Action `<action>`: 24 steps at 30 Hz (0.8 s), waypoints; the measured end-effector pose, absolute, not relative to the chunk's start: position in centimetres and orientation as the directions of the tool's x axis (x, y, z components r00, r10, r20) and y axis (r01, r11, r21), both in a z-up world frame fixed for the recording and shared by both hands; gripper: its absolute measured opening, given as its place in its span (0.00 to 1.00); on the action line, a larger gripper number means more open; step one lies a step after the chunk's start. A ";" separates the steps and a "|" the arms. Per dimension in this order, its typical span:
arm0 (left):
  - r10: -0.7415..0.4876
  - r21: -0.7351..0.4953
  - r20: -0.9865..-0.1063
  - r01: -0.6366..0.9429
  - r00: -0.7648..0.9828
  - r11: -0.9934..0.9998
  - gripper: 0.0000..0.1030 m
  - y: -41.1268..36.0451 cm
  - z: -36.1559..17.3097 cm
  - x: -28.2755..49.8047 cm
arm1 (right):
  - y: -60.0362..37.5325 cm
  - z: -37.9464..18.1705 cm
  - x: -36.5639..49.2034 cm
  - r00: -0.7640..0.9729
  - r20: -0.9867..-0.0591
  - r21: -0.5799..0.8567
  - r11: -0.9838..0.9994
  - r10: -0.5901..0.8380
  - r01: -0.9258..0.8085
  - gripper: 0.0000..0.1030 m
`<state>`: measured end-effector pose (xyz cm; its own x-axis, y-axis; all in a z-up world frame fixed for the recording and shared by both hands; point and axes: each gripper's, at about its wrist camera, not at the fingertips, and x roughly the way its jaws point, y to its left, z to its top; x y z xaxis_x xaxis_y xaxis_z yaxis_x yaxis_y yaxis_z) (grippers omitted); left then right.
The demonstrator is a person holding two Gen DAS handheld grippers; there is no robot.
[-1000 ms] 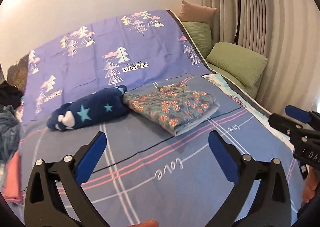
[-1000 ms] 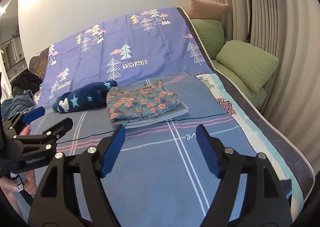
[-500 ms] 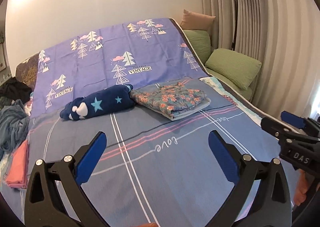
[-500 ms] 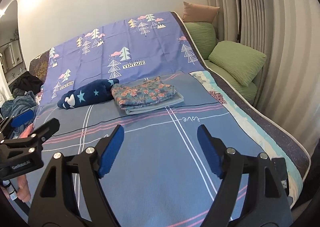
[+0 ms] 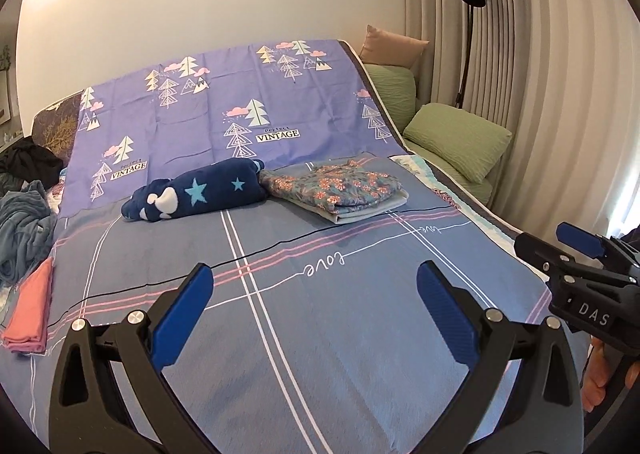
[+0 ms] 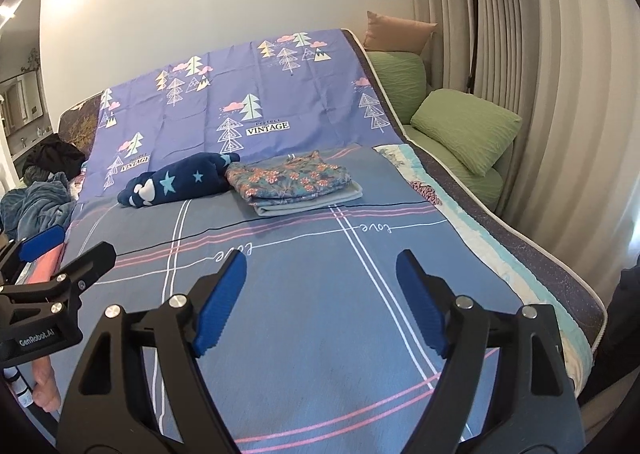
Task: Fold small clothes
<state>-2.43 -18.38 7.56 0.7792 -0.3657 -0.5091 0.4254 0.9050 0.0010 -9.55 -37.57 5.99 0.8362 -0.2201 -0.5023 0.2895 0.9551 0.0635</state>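
Observation:
A folded floral garment [image 5: 334,188] [image 6: 292,179] lies on a folded grey piece at the far middle of the bed. Beside it on the left lies a rolled navy fleece with stars [image 5: 196,196] [image 6: 176,183]. My left gripper [image 5: 314,302] hangs open over the near blue sheet, nothing between its blue pads. Well short of the clothes, my right gripper [image 6: 320,294] is open too and holds nothing. Each gripper shows at the edge of the other's view, the right gripper [image 5: 576,254] and the left gripper [image 6: 52,250].
A folded pink garment [image 5: 30,312] lies at the bed's left edge, with a heap of blue and dark clothes [image 5: 24,222] behind it. Green pillows [image 5: 456,140] and a floor lamp [image 5: 470,14] stand at the right by the curtain.
Both grippers have drawn back from the folded clothes, which now look smaller and farther away. More of the near sheet shows. Both stay open and empty.

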 end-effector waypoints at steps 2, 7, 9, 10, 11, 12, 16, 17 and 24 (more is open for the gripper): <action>-0.364 0.003 -0.508 0.424 0.780 0.905 0.99 -18.1 7.5 -2.6 | -37.3 5.9 -9.8 0.836 -0.502 0.064 0.955 -0.220 0.289 0.77; -0.360 0.008 -0.501 0.420 0.787 0.907 0.99 -17.8 7.7 -3.0 | -36.7 6.0 -10.2 0.839 -0.498 0.056 0.957 -0.219 0.283 0.77; -0.361 0.002 -0.500 0.418 0.787 0.908 0.99 -17.7 7.7 -3.0 | -36.6 6.1 -10.2 0.841 -0.495 0.052 0.958 -0.220 0.281 0.77; -0.359 0.000 -0.502 0.415 0.786 0.910 0.99 -17.6 7.7 -3.0 | -36.5 6.1 -10.2 0.841 -0.494 0.051 0.959 -0.219 0.280 0.77; -0.358 -0.002 -0.505 0.413 0.786 0.911 0.99 -17.6 7.7 -2.9 | -36.5 6.1 -10.2 0.841 -0.494 0.050 0.959 -0.219 0.279 0.77; -0.358 -0.004 -0.506 0.412 0.785 0.911 0.99 -17.6 7.6 -2.9 | -36.5 6.1 -10.2 0.841 -0.494 0.050 0.959 -0.219 0.279 0.77; -0.353 0.004 -0.516 0.414 0.781 0.910 0.99 -17.8 7.3 -2.8 | -36.5 5.9 -10.0 0.837 -0.501 0.048 0.959 -0.219 0.280 0.77; -0.351 0.008 -0.520 0.416 0.779 0.910 0.99 -17.9 7.2 -2.8 | -36.5 5.8 -10.0 0.836 -0.503 0.049 0.959 -0.219 0.280 0.77; -0.340 0.027 -0.528 0.416 0.778 0.909 0.99 -18.0 6.7 -2.7 | -36.5 5.5 -9.6 0.832 -0.510 0.044 0.959 -0.219 0.280 0.77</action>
